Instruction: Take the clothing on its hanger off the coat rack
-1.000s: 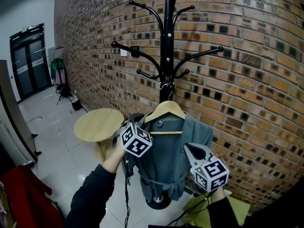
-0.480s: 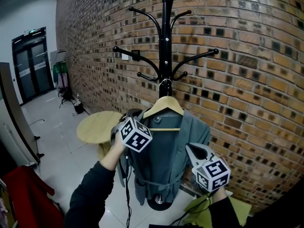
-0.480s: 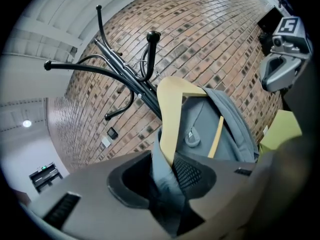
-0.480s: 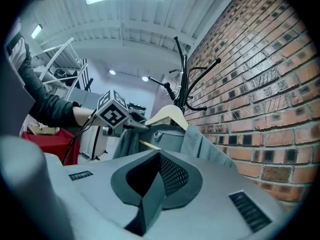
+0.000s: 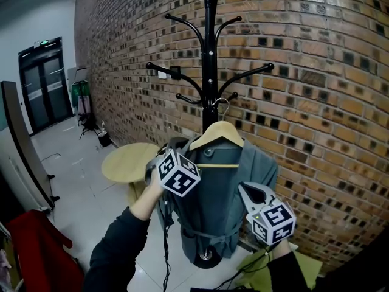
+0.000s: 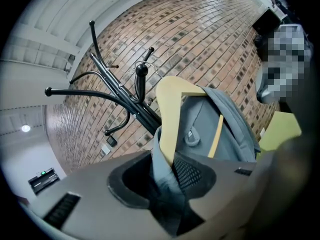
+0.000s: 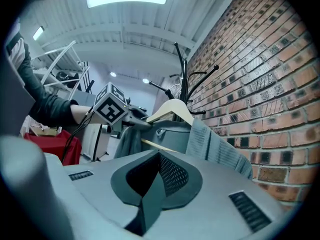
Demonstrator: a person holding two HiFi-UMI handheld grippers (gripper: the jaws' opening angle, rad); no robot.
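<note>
The left gripper (image 6: 172, 176) is clenching hard here: its fingers (image 6: 192, 176) are biting down on the shoulder end of the wooden hanger (image 6: 172, 114), with a fold of the grey garment (image 5: 225, 193) pinched in alongside the wood. The hanger is running up and away from that grip, its crossbar showing pale against the cloth, and the garment is draping straight down from both shoulders. Over on the other side, the right gripper (image 7: 159, 159) is hovering with its fingers pressed together and nothing between them; the garment's near sleeve is lying just ahead of the tips, apart from them.

Moving outward, the hanger's wire hook (image 5: 220, 105) is sitting right beside the pole of the black coat rack (image 5: 209, 53), close to the short lower prongs; whether it is clear of a prong, no view is settling. The longer arms are spreading out above it to both sides, so the space overhead is crowded. The brick wall (image 5: 316, 72) is standing close behind the rack. To the left, a round wooden tabletop (image 5: 130, 160) is sitting low beside the garment, and beyond it the pale floor (image 5: 79, 181) is stretching away towards a dark double door (image 5: 42, 81). Something red (image 5: 36, 248) is lying at the bottom left, and a yellow-green shape (image 5: 267, 266) is lying under the right gripper.
</note>
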